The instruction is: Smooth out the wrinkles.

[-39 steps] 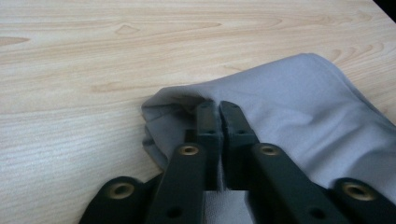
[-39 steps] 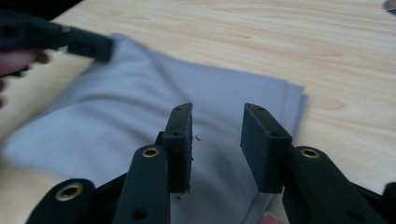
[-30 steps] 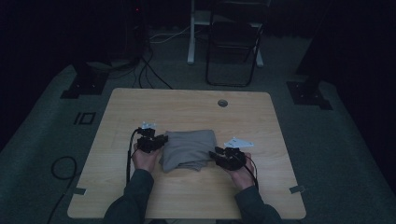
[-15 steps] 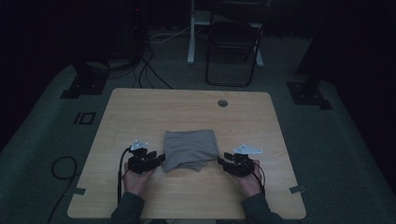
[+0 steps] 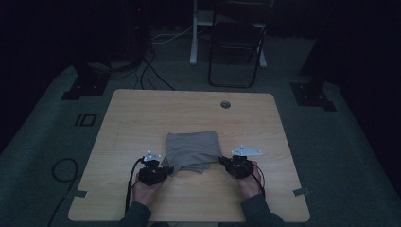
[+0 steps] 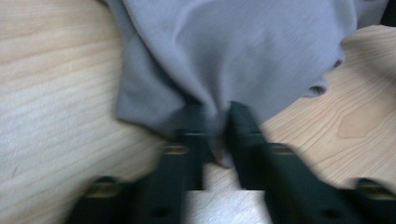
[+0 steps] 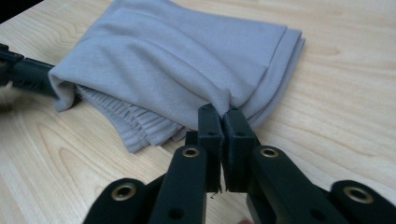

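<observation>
A folded grey garment (image 5: 193, 151) lies on the wooden table (image 5: 142, 118), a little nearer than its middle. My left gripper (image 5: 163, 170) holds the garment's near left corner; in the left gripper view the grey cloth (image 6: 224, 56) is pinched between the two black jaws of that gripper (image 6: 218, 122). My right gripper (image 5: 226, 163) is shut on the near right corner, where a fold of the garment (image 7: 177, 60) is clamped at that gripper's tips (image 7: 222, 116). A ribbed hem (image 7: 135, 123) hangs out below the top layer. The left gripper's far jaws (image 7: 28, 74) show at the other corner.
A round cable hole (image 5: 225, 104) sits near the table's far edge. Behind the table stand a dark chair (image 5: 236, 42) and a white stand post (image 5: 194, 33). Cables (image 5: 151, 66) run over the floor at the far left. The person's hands come in from the near edge.
Both grippers have drawn back toward the near edge and lie lower beside the garment. The garment has shifted slightly nearer and its near corners are pulled outward.
</observation>
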Available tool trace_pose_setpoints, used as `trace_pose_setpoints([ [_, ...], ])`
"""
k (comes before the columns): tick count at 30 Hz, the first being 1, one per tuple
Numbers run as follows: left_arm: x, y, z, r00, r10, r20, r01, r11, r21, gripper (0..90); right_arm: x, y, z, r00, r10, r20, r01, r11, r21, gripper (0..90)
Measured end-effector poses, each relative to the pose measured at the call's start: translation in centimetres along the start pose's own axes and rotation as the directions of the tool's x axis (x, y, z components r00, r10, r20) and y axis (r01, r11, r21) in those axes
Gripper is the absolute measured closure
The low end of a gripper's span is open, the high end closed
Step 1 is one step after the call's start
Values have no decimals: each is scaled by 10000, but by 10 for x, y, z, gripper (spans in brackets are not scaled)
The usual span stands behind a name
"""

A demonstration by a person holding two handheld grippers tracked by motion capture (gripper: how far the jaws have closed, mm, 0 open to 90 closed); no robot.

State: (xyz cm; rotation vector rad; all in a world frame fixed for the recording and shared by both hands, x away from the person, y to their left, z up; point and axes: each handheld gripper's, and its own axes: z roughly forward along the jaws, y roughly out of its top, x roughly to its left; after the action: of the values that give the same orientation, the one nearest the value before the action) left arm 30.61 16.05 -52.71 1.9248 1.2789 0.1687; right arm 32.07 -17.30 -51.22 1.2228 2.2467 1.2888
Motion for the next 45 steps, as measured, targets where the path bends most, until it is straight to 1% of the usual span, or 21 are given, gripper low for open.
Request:
trace_pose_setpoints([
  [3,0,2,-8,9998,137,-147,-140,9996,-235,882,0,0,-8,9999,-97,-46,96,9997,-234,885],
  [4,3,2,-16,9997,129,-229,-139,9989,-450,882,0,0,-12,9999,-102,-88,100,9996,-272,886],
  [6,5,0,-21,9994,132,-325,-149,9985,-532,883,-3,-4,-21,9995,-21,-331,13,9996,-270,885],
  [8,5,-3,-20,9987,276,-440,-289,9992,-288,884,-3,-11,-23,9982,70,-592,-68,10000,31,882],
  [10,5,-6,-13,9960,542,-708,-534,9985,132,884,2,-22,-17,9982,-177,-570,216,9974,695,882],
  [11,5,-7,-9,9954,520,-801,-497,9983,301,884,4,-27,-12,9982,-335,-497,388,9934,1080,882],
  [13,5,-9,-1,9956,462,-815,-416,9975,571,884,4,-35,-1,9989,-297,-374,357,9848,1702,882],
  [15,4,-8,1,9952,402,-898,-357,9980,513,883,5,-34,3,9990,-351,-280,396,9829,1799,883],
  [16,3,-8,2,9947,427,-936,-381,9980,505,880,6,-32,4,9977,-674,14,659,9793,1913,881],
  [17,2,-7,2,9938,506,-988,-457,9977,508,872,7,-32,4,9972,-743,46,720,9785,1933,876],
  [18,2,-6,2,9937,529,-993,-480,9976,506,851,7,-31,5,9972,-754,13,737,9785,1927,858],
  [21,4,-6,-2,9939,476,-997,-458,9988,199,678,7,-33,2,9968,-753,-257,787,9803,1810,616],
  [24,6,-8,-8,9935,483,-1032,-501,9986,-143,575,4,-32,-8,9964,-659,-530,719,9900,1216,463],
  [25,7,-8,-9,9927,512,-1094,-536,9984,-185,556,3,-30,-11,9965,-632,-548,688,9918,1081,443],
  [26,7,-8,-9,9927,512,-1094,-536,9984,-185,538,3,-30,-11,9965,-632,-548,688,9918,1081,443],
  [28,9,-9,-15,9931,376,-1114,-431,9979,-473,516,0,-27,-17,9977,-514,-432,541,9966,622,401],
  [31,12,-8,-21,9926,307,-1171,-390,9968,-692,506,-4,-25,-21,9990,-374,-239,383,9984,404,387],
  [33,13,-8,-23,9920,308,-1220,-402,9964,-752,496,-6,-25,-21,9994,-287,-192,295,9988,387,381],
  [37,18,-6,-30,9906,261,-1346,-414,9928,-1125,478,-15,-27,-24,9995,-51,316,40,9994,334,364],
  [41,25,-6,-33,9896,0,-1438,-187,9915,-1285,477,-25,-30,-25,9972,223,719,-251,9990,380,357],
  [45,29,-7,-33,9887,-152,-1492,-50,9909,-1342,477,-28,-31,-25,9957,298,876,-333,9987,383,356],
])
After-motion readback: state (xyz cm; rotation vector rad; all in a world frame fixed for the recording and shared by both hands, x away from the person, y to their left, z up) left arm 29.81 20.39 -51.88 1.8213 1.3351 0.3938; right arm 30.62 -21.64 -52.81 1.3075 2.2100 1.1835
